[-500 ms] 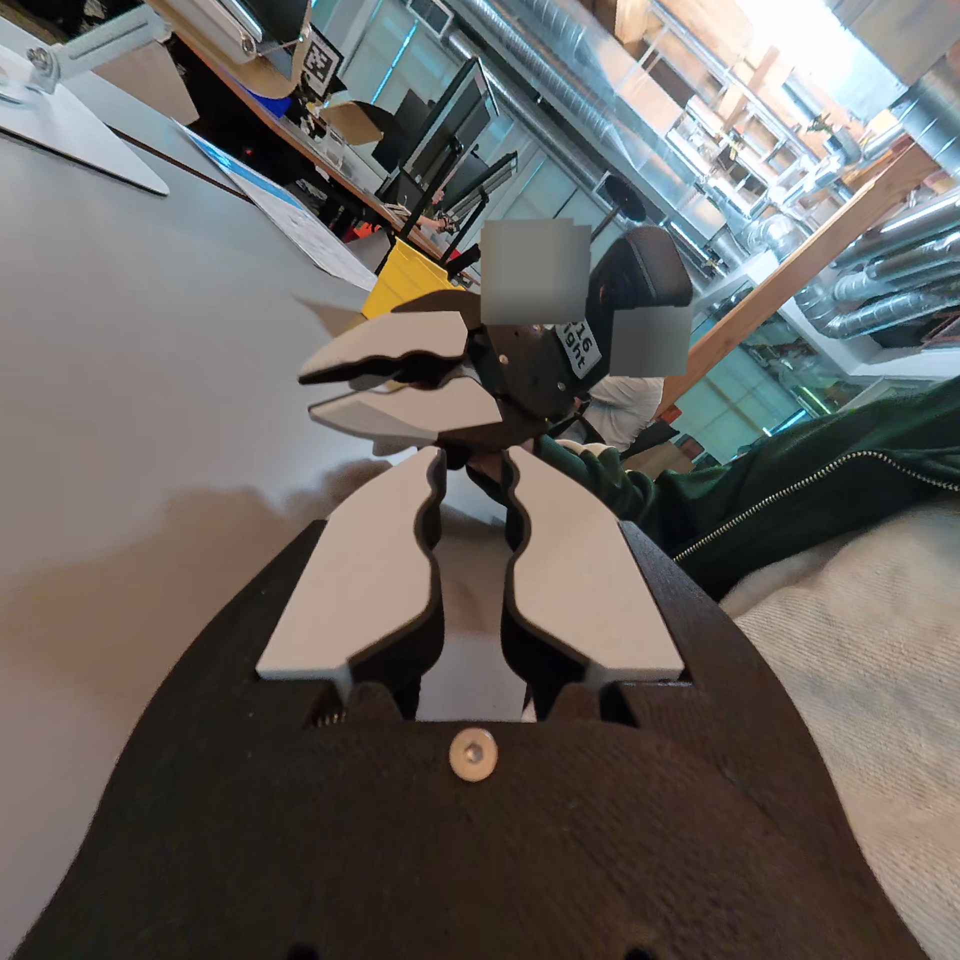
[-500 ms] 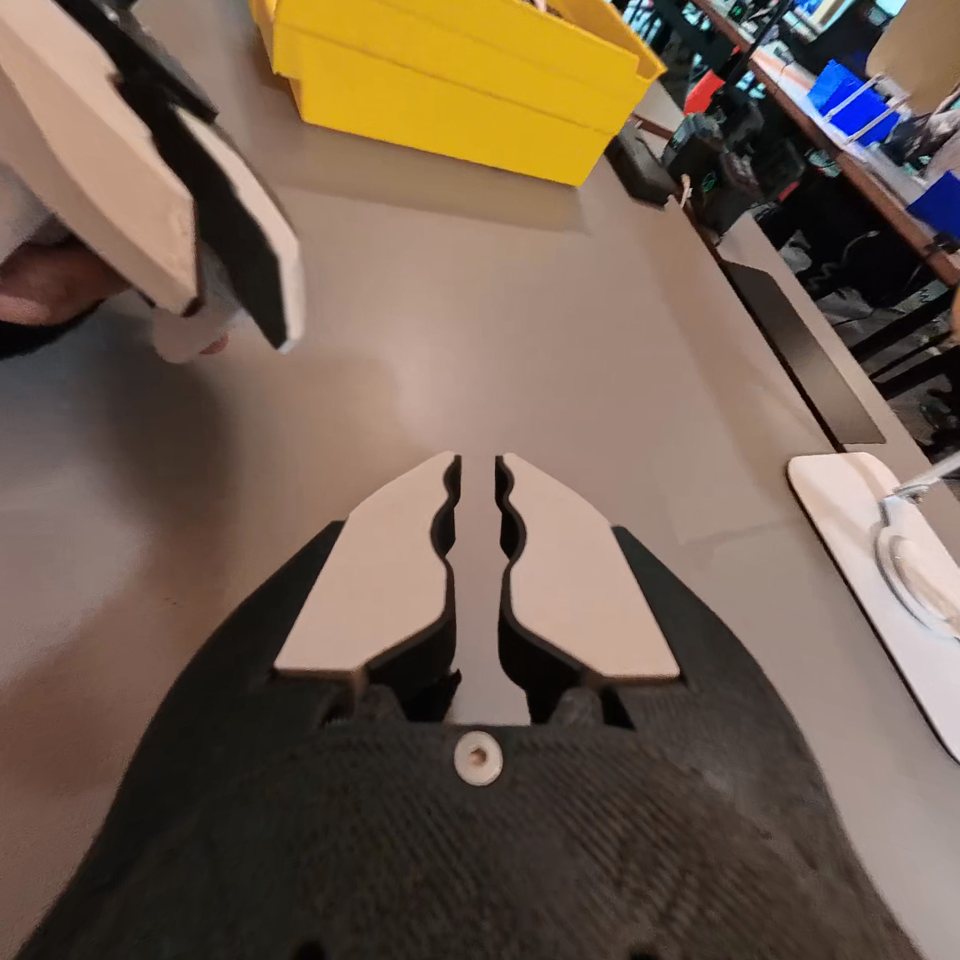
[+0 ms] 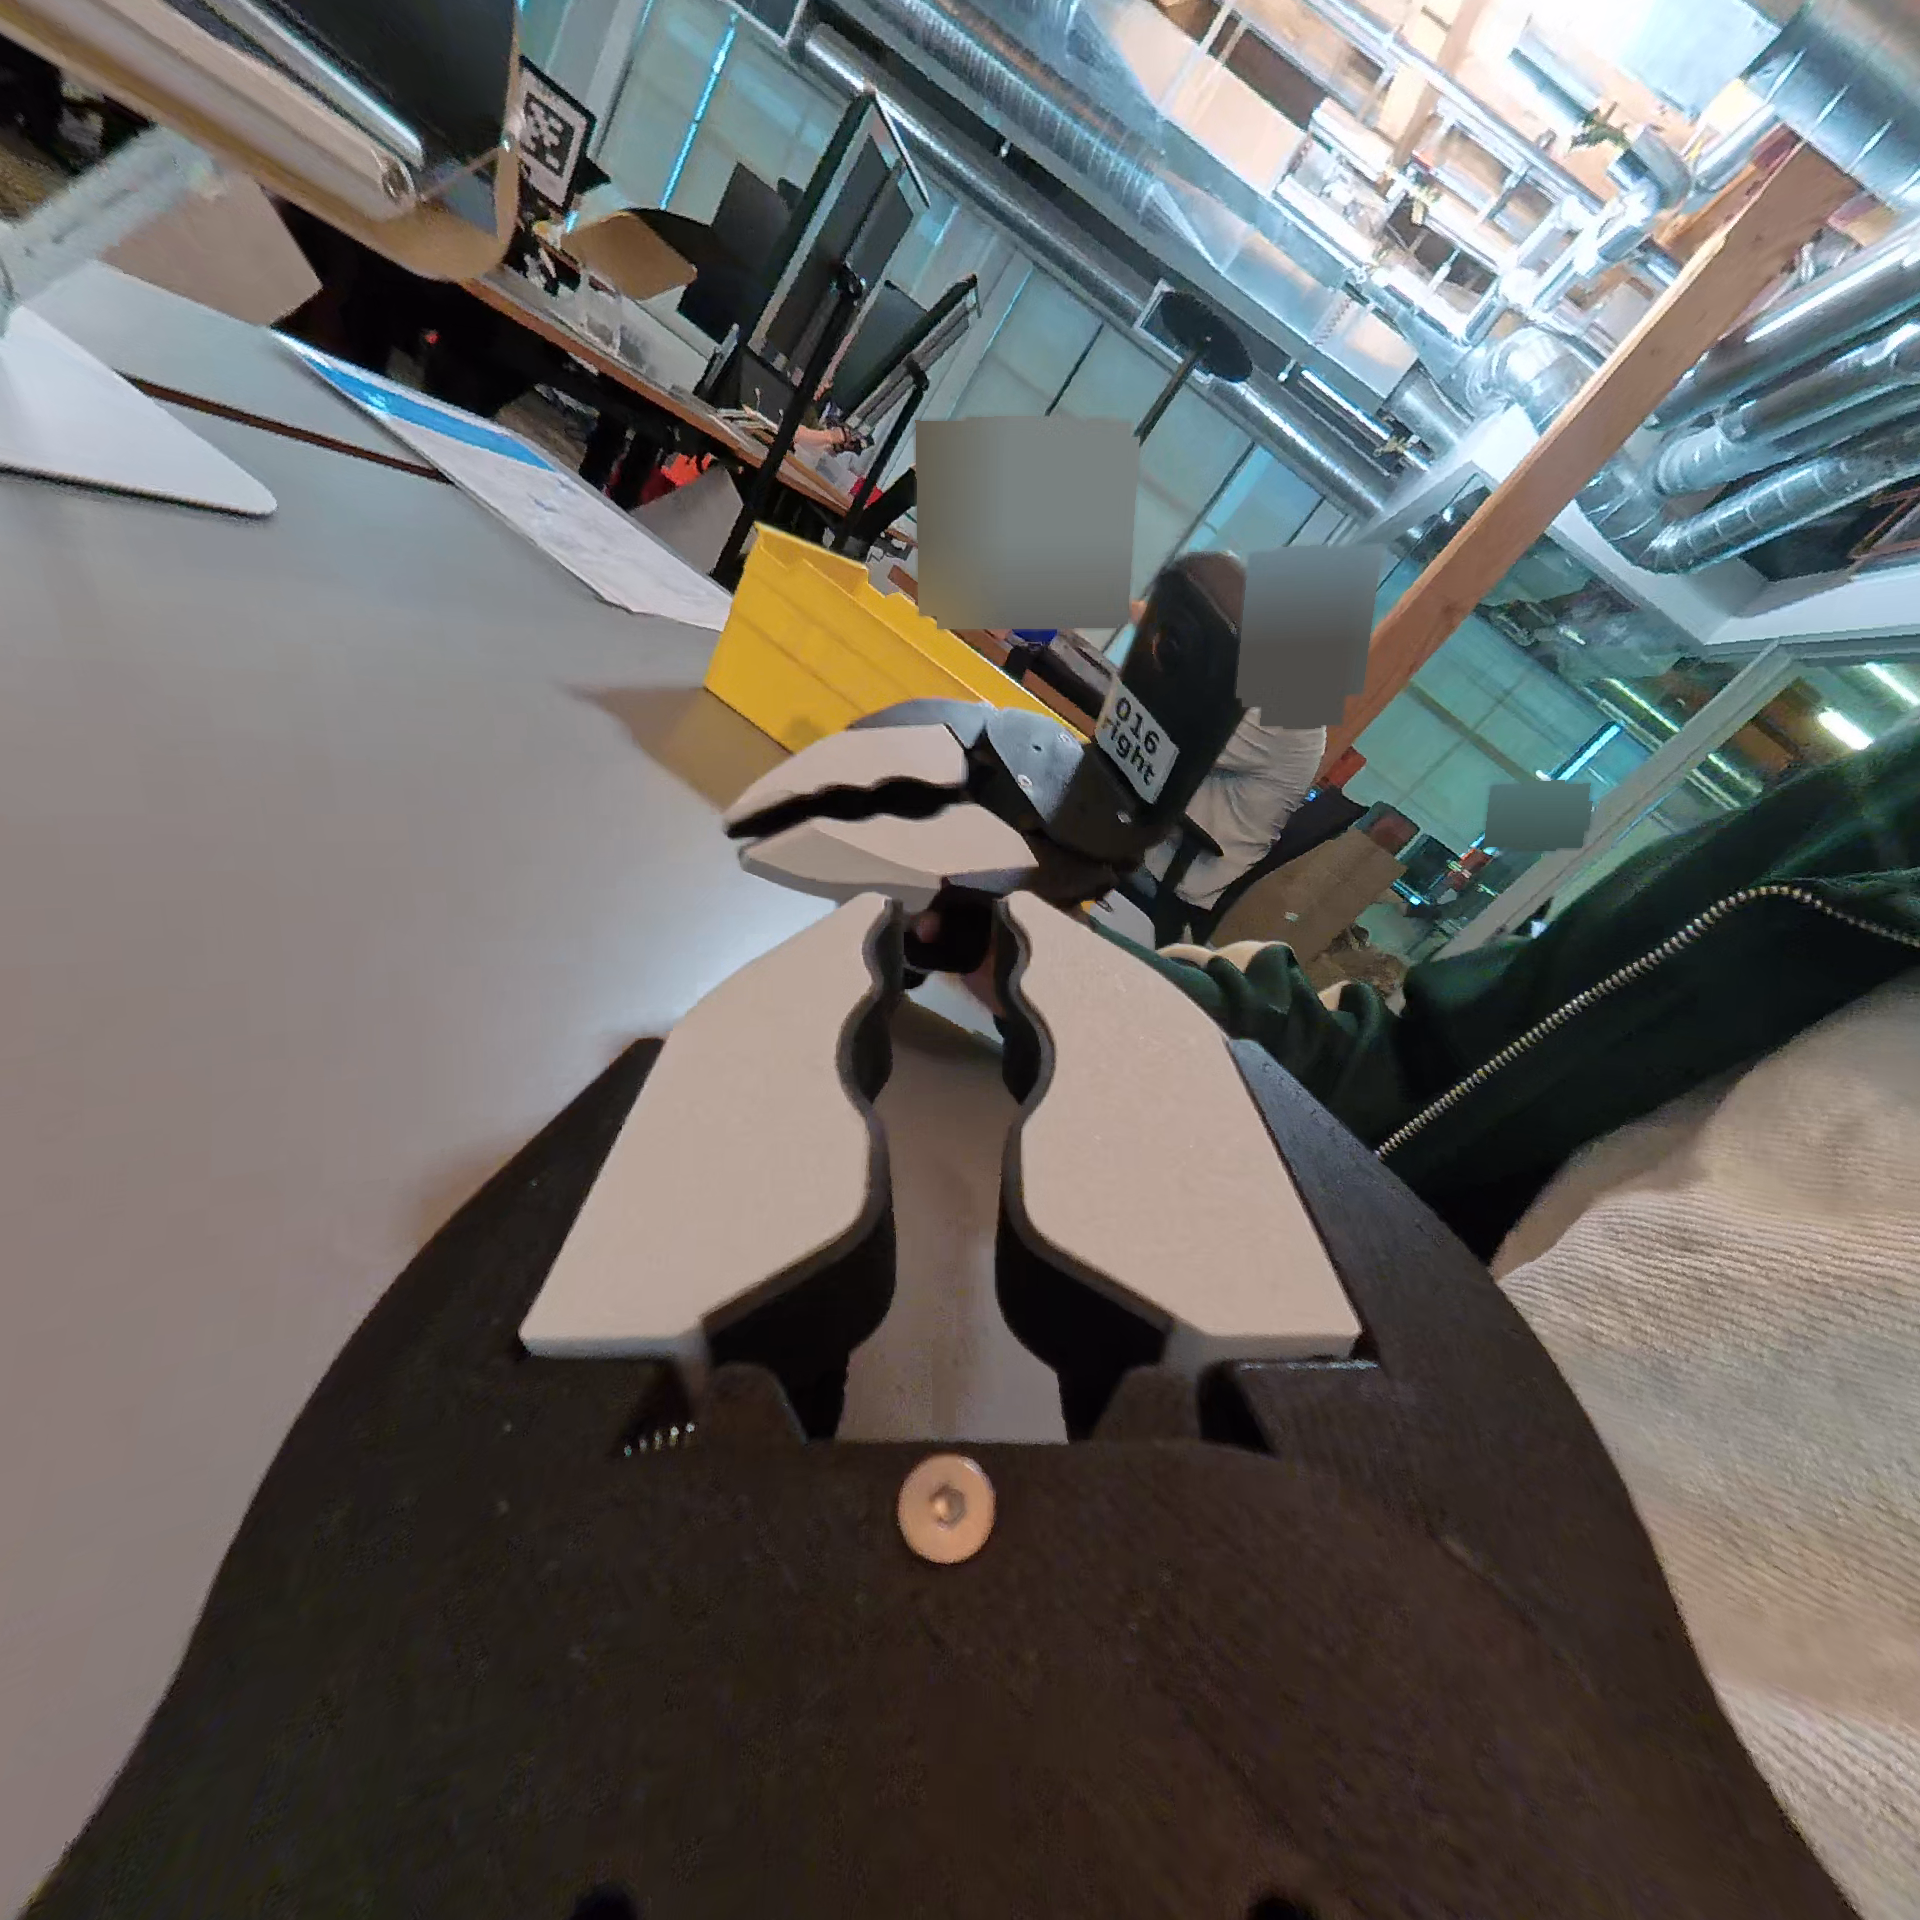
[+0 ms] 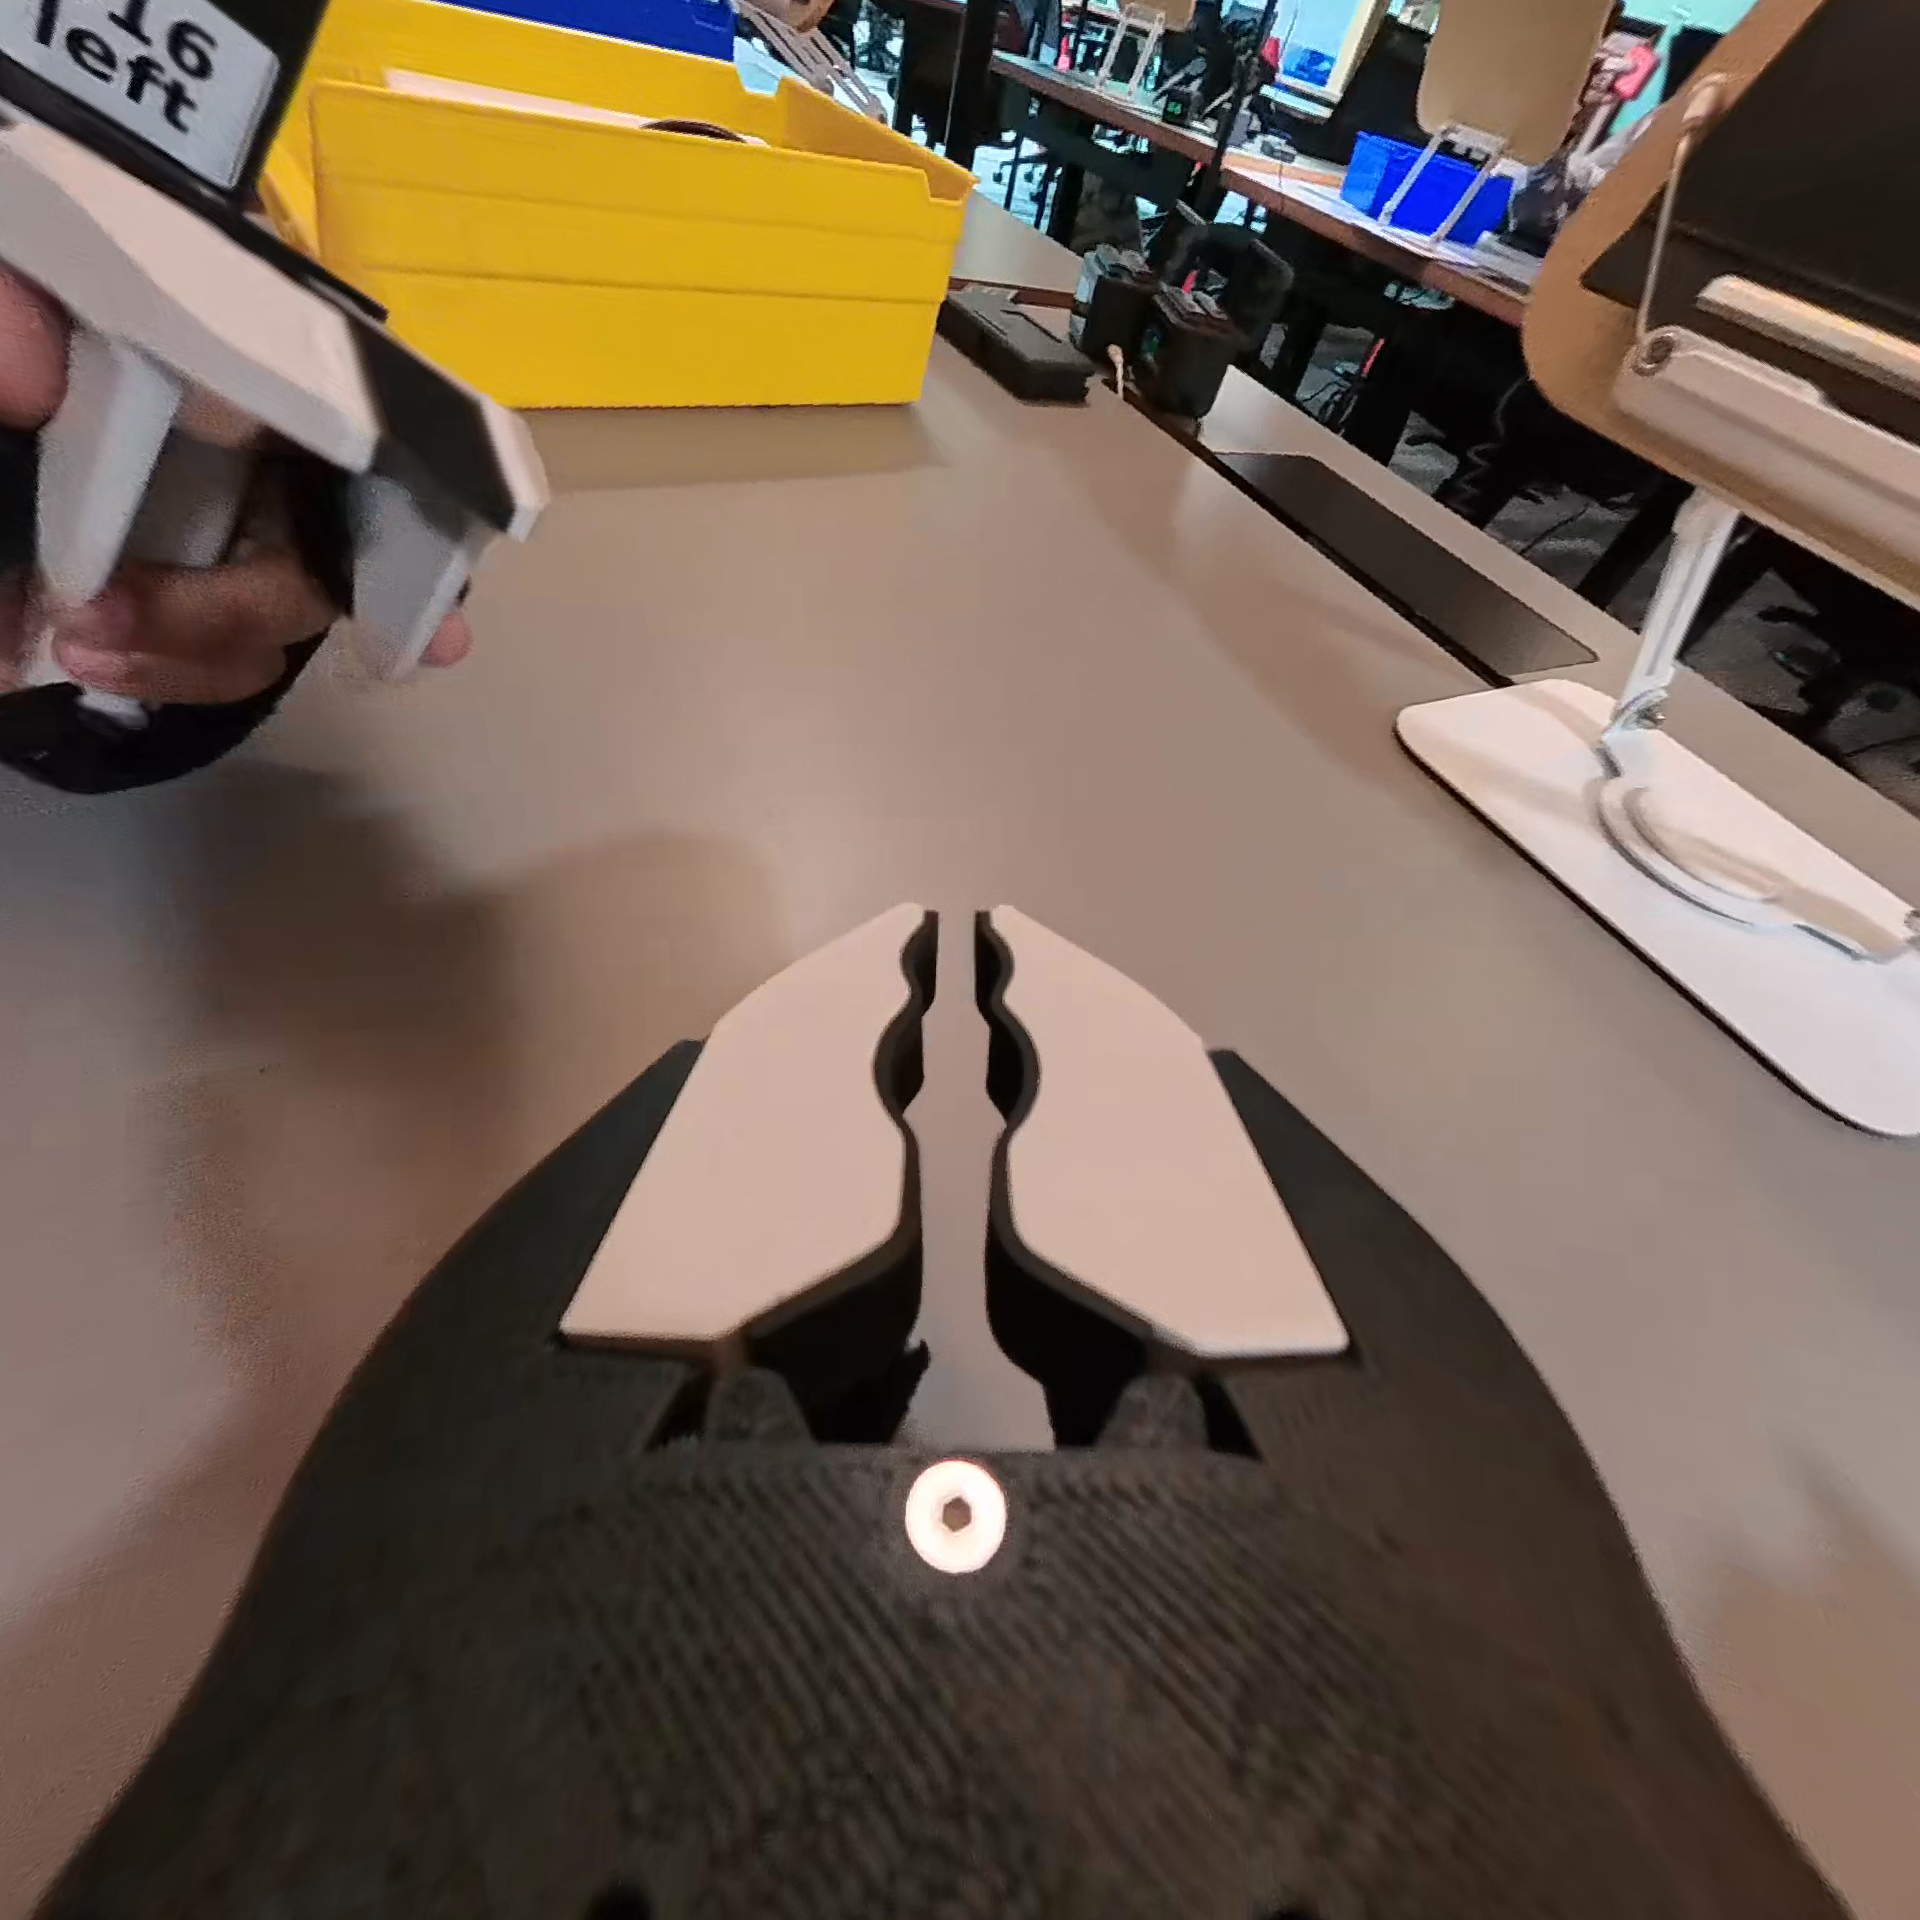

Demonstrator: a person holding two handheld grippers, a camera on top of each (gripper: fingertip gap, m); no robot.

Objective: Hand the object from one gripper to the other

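Between the fingers of either gripper no object can be seen, and none lies on the bare part of the grey table (image 4: pixel 1039 644) that the two views show, so I cannot tell where the thing to be handed over is; it may be outside both pictures. The left gripper (image 3: pixel 943 914) has a clear gap between its two pale fingers, about partly open, and through the gap only the table and a dark part of the other tool show. The right gripper (image 4: pixel 954 914) is almost closed: a thin slit stays between its fingers, and nothing is caught in it. In the left wrist view this same right gripper (image 3: pixel 748 831) hangs just past the left fingertips, turned sideways, with its jaws nearly together and empty. In the right wrist view the left gripper (image 4: pixel 447 540) is at the upper left, above the table, with a hand (image 4: pixel 187 623) around its grip. Farther off stand a yellow bin (image 4: pixel 623 291), and to the right a white stand base (image 4: pixel 1558 831). As I judge it, the hand-over either is finished and the object put away, or has not begun; the pictures do not decide which. If it has not begun, all is left: take the object, bring the grippers together, pass it.
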